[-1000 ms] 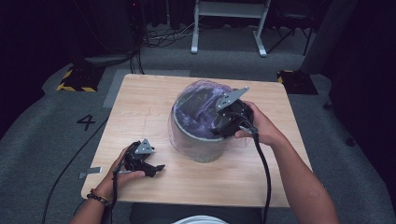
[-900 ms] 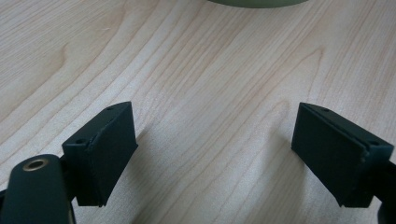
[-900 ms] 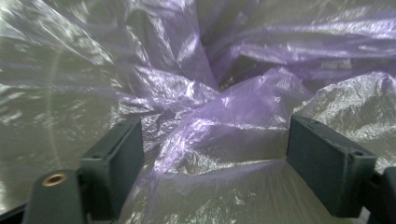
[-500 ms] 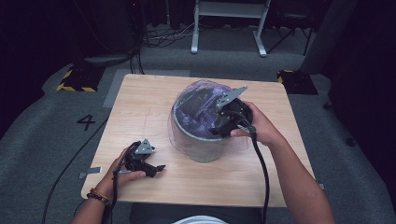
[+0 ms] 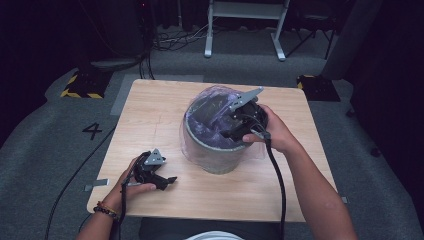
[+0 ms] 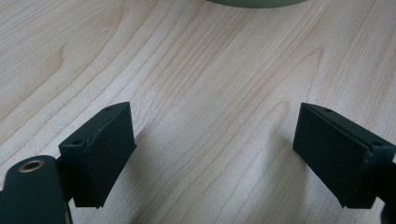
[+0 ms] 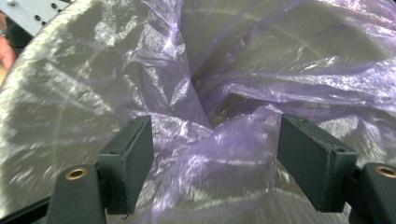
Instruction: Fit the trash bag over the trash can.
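Pale wood table (image 5: pixel 165 107) on grey carpet, dark room behind. At its centre a grey bin (image 5: pixel 215 150) holds a thin purple plastic liner (image 7: pixel 219 140): feather-light, limp and slippery, probably best pinched at a bunched fold. The right gripper (image 5: pixel 235 129), at the rim's 3 o'clock, has just been closing, fingers spread around a fold, not yet pinching. The left gripper (image 5: pixel 167 180) rests at 7 o'clock, fingers spread, with open tabletop ahead.

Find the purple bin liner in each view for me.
High view: purple bin liner at centre, lining the grey bin.
Left gripper view: no liner; the bin's base at top edge.
Right gripper view: liner between the claw's jaws.
Shared landmark: the bin.
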`<state>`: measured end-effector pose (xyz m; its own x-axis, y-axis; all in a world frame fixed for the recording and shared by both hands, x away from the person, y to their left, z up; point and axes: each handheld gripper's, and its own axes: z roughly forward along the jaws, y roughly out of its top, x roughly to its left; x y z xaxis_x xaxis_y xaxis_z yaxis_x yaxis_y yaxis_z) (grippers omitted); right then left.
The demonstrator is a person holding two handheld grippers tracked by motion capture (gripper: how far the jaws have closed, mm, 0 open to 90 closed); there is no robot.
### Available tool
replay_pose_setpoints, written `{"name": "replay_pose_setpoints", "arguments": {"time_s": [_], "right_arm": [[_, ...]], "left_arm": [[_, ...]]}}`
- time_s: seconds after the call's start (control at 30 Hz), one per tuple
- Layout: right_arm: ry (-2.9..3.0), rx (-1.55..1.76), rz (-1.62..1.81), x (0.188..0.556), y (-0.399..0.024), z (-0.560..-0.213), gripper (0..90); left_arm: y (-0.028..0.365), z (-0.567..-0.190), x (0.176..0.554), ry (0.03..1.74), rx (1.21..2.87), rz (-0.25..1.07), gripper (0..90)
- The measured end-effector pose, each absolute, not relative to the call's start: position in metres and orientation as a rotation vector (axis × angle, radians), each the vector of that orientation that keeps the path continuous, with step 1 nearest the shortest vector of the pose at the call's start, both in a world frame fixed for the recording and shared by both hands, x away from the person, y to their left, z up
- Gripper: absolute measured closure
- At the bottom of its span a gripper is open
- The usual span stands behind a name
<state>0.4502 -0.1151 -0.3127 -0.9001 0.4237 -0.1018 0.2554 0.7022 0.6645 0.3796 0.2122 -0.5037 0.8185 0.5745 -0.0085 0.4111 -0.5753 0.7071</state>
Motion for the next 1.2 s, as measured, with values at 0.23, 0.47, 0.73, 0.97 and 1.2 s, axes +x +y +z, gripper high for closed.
{"name": "replay_pose_setpoints", "arguments": {"time_s": [0.23,0.47,0.73,0.97,1.2], "right_arm": [[2.755,0.573,0.878,0.46,-0.102,-0.32,24.4],[2.806,0.566,0.754,0.459,-0.098,-0.325,22.0],[2.84,0.572,0.682,0.459,-0.097,-0.33,22.6],[2.819,0.581,0.703,0.46,-0.098,-0.328,22.9],[2.752,0.562,0.861,0.457,-0.106,-0.319,24.5]], "left_arm": [[0.212,-0.504,0.38,0.719,2.263,0.287,12.5],[0.212,-0.504,0.38,0.719,2.263,0.287,12.5],[0.212,-0.504,0.38,0.719,2.263,0.286,12.5],[0.212,-0.504,0.38,0.719,2.263,0.286,12.4],[0.212,-0.504,0.38,0.718,2.263,0.285,12.4]]}}
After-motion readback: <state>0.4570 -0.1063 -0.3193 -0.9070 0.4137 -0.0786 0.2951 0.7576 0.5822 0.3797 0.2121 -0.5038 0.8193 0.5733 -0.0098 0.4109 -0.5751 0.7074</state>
